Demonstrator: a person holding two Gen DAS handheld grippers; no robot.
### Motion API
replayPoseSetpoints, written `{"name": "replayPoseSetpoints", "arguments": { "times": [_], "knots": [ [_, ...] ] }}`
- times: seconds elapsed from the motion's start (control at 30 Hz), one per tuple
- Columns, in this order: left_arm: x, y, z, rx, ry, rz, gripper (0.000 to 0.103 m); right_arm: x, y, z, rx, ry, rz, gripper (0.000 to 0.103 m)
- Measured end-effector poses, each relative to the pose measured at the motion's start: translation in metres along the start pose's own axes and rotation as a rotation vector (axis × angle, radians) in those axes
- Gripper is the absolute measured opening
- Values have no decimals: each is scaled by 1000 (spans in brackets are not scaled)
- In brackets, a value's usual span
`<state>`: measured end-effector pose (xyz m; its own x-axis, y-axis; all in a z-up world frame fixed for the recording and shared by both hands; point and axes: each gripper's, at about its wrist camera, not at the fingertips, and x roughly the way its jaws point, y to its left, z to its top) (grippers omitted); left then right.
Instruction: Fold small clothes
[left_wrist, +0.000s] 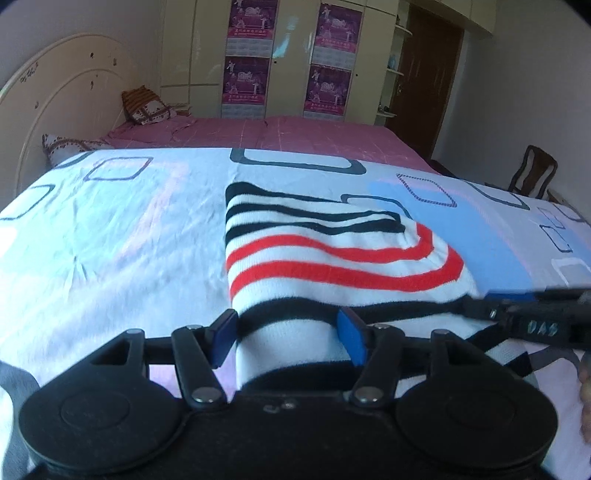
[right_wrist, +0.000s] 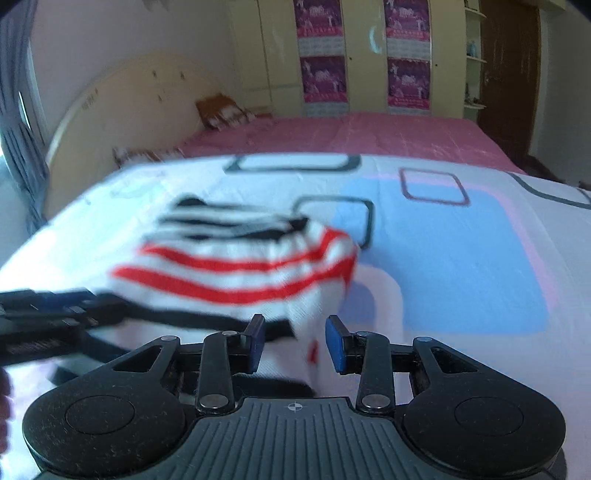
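A striped top (left_wrist: 325, 254) lies on the bed (left_wrist: 110, 236). Both claws, left (left_wrist: 288, 338) and right (right_wrist: 295, 341), gape wide around its near hem, gripping nothing; closing shallowly could drop the fold.

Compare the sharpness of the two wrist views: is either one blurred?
Left wrist view: mostly crisp, the striped garment shows clean stripes, though the right gripper at its edge smears. Right wrist view: motion-blurred throughout, garment stripes and patterned sheet smeared. Both bend straight lines, fisheye.
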<state>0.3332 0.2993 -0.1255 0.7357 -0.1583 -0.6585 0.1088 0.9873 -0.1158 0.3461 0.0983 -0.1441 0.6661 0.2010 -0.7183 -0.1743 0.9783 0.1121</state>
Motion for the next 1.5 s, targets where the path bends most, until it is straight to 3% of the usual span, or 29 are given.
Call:
{"name": "replayPoseSetpoints", "arguments": {
  "times": [0.13, 0.4, 0.67, 0.77, 0.9, 1.0, 1.07, 1.1, 1.27, 1.37, 1.5],
  "knots": [
    [1, 1, -1, 0, 2, 5, 61, 8, -13, -5, 83, 18, 21, 37],
    [-22, -3, -12, -5, 18, 4, 60, -39, -7, -19, 68, -26, 55, 37],
    [-20, -5, -26, -13, 54, 29, 71, -20, -6, -47, 69, 68, 20, 37],
    [-21, -7, -25, -15, 56, 43, 76, -18, -6, -48, 41, 73, -19, 53],
    [-23, -9, -27, -28, 69, 69, 87, -17, -19, -49, 111, 92, 18, 56],
    [-25, -15, -30, -29, 88, 103, 97, -18, -14, -47, 66, 88, -3, 61],
    [-30, -22, -32, -23, 100, 137, 100, -21, -13, -46, 44, 77, -34, 78],
    [-34, -24, -33, -23, 100, 149, 100, -24, -14, -45, 47, 70, -33, 79],
    [-66, -41, -38, -46, 85, 200, 103, -61, -25, -53, 109, 30, 10, 79],
    [-92, -54, -39, -44, 80, 245, 103, -91, -24, -64, 91, 13, 37, 79],
    [-138, -77, -45, -9, 12, 237, 103, -136, -18, -77, 42, -17, 71, 79]
  ]
}}
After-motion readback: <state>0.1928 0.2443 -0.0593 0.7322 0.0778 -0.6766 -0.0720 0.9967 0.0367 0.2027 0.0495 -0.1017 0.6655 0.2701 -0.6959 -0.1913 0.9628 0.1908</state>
